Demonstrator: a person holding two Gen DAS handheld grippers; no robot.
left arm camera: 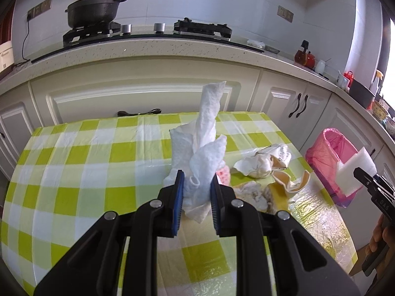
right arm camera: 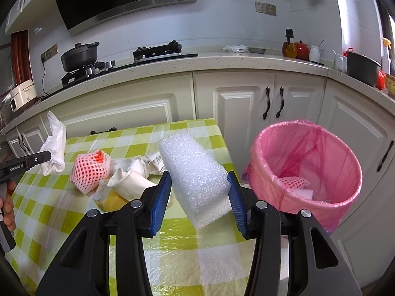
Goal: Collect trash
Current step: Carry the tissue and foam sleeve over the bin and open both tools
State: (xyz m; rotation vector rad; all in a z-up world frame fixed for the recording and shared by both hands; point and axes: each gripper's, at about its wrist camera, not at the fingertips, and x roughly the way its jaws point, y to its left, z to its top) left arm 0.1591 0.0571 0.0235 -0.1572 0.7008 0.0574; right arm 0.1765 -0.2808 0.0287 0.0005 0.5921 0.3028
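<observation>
My left gripper (left arm camera: 196, 181) is shut on a crumpled white paper towel (left arm camera: 201, 148) that stands up from between the blue pads above the green checked table (left arm camera: 74, 153). My right gripper (right arm camera: 199, 180) is shut on a white foam block (right arm camera: 195, 175), held above the table's right edge beside the bin with the pink liner (right arm camera: 306, 172). In the right wrist view the left gripper (right arm camera: 45, 157) with its paper towel (right arm camera: 55, 145) shows at the far left. In the left wrist view the foam block (left arm camera: 353, 172) and right gripper (left arm camera: 363, 176) show at the right, in front of the bin (left arm camera: 330, 155).
On the table lie a pink foam fruit net (right arm camera: 90, 170), crumpled paper wrappers (right arm camera: 138, 170) and yellow scraps (right arm camera: 111, 199). The bin holds another pink net (right arm camera: 293, 182). Behind run white cabinets (right arm camera: 246, 98) and a counter with a stove and black pot (right arm camera: 79, 55).
</observation>
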